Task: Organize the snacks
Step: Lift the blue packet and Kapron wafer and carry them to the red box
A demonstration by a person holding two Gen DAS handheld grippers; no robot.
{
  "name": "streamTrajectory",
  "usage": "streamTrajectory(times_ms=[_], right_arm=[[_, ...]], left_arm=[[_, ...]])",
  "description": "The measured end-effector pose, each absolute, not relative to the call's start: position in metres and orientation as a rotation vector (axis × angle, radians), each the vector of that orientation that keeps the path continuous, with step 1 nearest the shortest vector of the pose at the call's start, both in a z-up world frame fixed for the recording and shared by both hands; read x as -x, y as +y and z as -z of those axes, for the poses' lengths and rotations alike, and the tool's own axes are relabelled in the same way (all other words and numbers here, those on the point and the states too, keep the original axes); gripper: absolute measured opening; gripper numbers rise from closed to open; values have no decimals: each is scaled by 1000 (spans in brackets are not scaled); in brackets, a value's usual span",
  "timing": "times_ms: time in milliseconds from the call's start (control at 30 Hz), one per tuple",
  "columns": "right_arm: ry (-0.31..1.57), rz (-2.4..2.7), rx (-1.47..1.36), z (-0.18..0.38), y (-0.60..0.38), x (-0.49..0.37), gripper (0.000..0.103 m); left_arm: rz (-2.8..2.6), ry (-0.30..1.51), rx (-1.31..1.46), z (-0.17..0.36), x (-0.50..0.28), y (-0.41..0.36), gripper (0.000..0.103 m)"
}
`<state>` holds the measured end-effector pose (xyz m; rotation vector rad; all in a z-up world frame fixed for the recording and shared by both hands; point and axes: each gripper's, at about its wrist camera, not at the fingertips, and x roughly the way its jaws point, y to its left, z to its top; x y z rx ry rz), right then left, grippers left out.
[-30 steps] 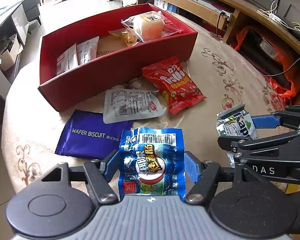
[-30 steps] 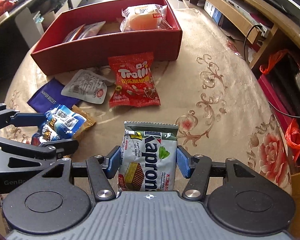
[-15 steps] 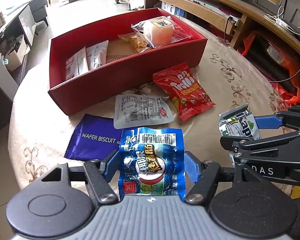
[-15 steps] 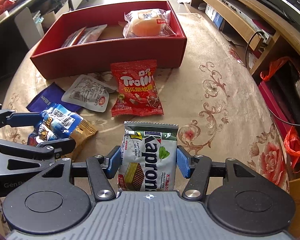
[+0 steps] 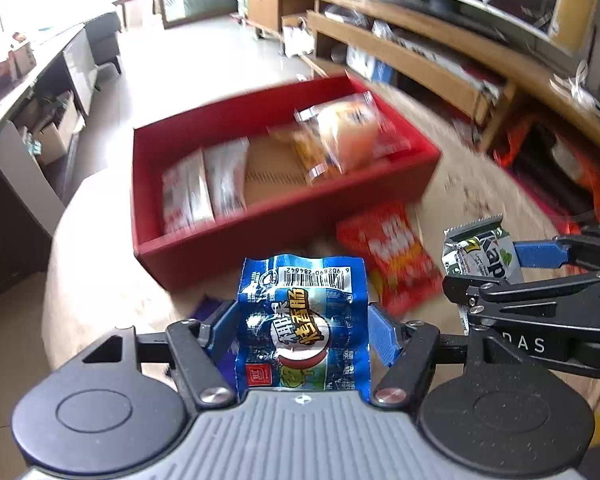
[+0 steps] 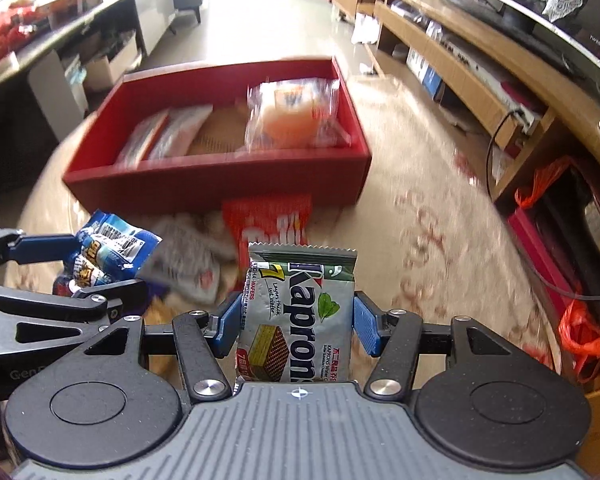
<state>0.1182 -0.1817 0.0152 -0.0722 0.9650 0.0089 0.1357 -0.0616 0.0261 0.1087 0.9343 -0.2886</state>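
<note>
My left gripper (image 5: 302, 328) is shut on a blue snack packet (image 5: 304, 320), held above the round table. My right gripper (image 6: 296, 322) is shut on a silver Kapron wafer packet (image 6: 300, 312), which also shows at the right of the left wrist view as the wafer packet (image 5: 480, 252). Ahead stands the red box (image 5: 284, 216) with white sachets (image 5: 204, 188) at its left and a wrapped orange bun (image 5: 348, 136) at its right. In the right wrist view the red box (image 6: 220, 184) lies straight ahead and the blue packet (image 6: 108, 252) hangs at the left.
A red Trolli bag (image 6: 272, 220), a white sachet (image 6: 188, 260) and a purple wafer pack (image 5: 208, 304) lie on the patterned tablecloth (image 6: 440, 240) in front of the box. Wooden shelving (image 5: 420, 60) runs along the right. A counter (image 6: 60, 20) with cartons stands at the left.
Both grippers have risen and moved towards the red box, each still gripping its packet. The box now looks nearer and its inside shows more fully; the view is blurred by motion.
</note>
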Motion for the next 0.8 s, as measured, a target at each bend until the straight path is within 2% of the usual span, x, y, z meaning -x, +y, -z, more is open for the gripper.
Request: streamTrajectory(times_ms=[367,800], right_arm=[[883,-32,64,-39,-179,-179,65],[897,-38,81,-23,-172,-244,65]], left_arm=[[216,865,-84,-51,-198,-56,64],[139,886,-97,-32,-265,-58,64]])
